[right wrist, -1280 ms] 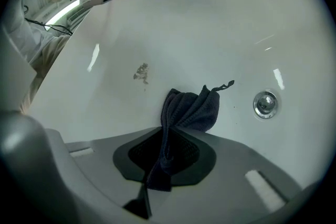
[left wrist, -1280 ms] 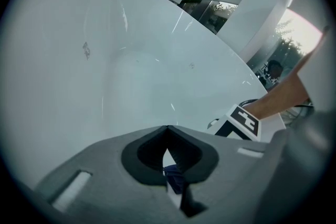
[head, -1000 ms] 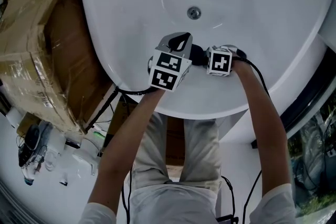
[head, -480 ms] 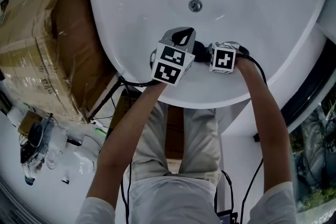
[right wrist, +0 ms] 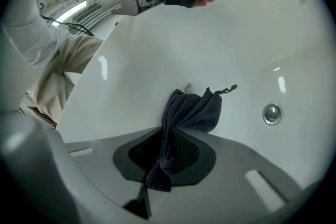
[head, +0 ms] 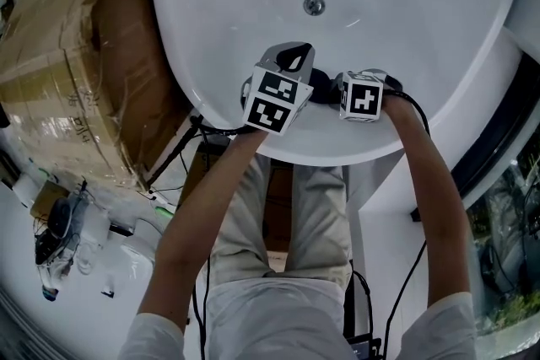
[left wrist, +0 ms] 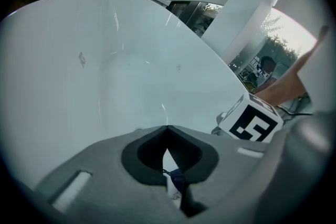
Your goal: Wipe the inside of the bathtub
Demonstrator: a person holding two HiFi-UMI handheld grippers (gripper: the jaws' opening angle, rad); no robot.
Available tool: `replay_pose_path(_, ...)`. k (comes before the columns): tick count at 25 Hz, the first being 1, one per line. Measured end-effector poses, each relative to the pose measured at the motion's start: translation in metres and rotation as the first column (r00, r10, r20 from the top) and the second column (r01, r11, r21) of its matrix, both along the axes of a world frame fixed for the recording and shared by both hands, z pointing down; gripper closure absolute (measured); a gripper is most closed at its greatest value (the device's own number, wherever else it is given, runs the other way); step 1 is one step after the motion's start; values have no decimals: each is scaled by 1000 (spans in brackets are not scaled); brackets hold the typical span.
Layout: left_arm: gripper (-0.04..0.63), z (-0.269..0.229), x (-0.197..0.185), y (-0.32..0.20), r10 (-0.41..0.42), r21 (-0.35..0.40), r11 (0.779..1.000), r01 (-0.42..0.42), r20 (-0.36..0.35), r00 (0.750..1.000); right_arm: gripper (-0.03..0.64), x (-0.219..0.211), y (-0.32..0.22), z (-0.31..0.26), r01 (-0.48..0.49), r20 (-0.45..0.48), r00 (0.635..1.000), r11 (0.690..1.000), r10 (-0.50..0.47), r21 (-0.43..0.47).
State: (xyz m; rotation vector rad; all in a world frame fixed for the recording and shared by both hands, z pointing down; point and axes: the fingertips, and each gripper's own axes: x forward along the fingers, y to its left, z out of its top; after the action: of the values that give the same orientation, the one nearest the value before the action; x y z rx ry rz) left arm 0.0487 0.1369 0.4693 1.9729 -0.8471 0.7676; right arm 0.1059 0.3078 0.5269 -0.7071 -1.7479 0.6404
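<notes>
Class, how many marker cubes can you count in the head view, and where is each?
2. One cube sits on the left tongs, above the bathtub's near rim; the other on the right tongs, beside it.

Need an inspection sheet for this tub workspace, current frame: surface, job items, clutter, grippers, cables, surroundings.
Surface: white bathtub, inside bare and glossy, drain at the bottom.
Job's things: dark cloth, bunched, with one end clamped and the rest hanging ahead over the tub's inner wall.
Clutter: nothing seen inside the tub.
Grippers: left gripper has its jaws together and holds no cloth; right gripper is shut on the cloth. Both are over the tub's near end.
Cables: black cable runs from the right gripper along the arm.
Surroundings: plastic-wrapped cardboard boxes beside the tub; small items on the floor.
</notes>
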Motion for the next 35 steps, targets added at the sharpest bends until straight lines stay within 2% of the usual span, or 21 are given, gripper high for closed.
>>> replay_pose_path(11,597,-7,1,10,56,3,998,-56,-12,998,573,-4,13,-43,0,39,999,1000,1,-24)
replay_pose_path(18,597,-11,-1,21,99,3,995,-99,-12,995,574,-7,25,-74,34,67,997,999,-32,-29)
replay_pose_path(23,597,-17,-5,23,95,5,995,-95,-17,995,574,-7,31,-91,37,75,997,998,-34,-47)
replay_pose_path(25,597,-18,-6,24,95,6,995,-95,-19,995,573,-5,34,-99,37,69,997,996,-32,-77)
replay_pose_path(27,597,-19,-8,22,90,10,996,-90,-20,996,574,-1,36,-110,47,56,998,988,-40,-145)
replay_pose_path(31,597,-22,-10,22,68,12,998,-68,-26,997,574,6,38,-142,111,63,993,949,-97,-296)
replay_pose_path(33,597,-22,-11,21,55,12,998,-54,-30,998,574,7,32,-153,124,78,992,938,-103,-325)
replay_pose_path(35,597,-20,-12,20,39,8,999,-39,-33,999,574,6,18,-155,106,89,993,942,-81,-320)
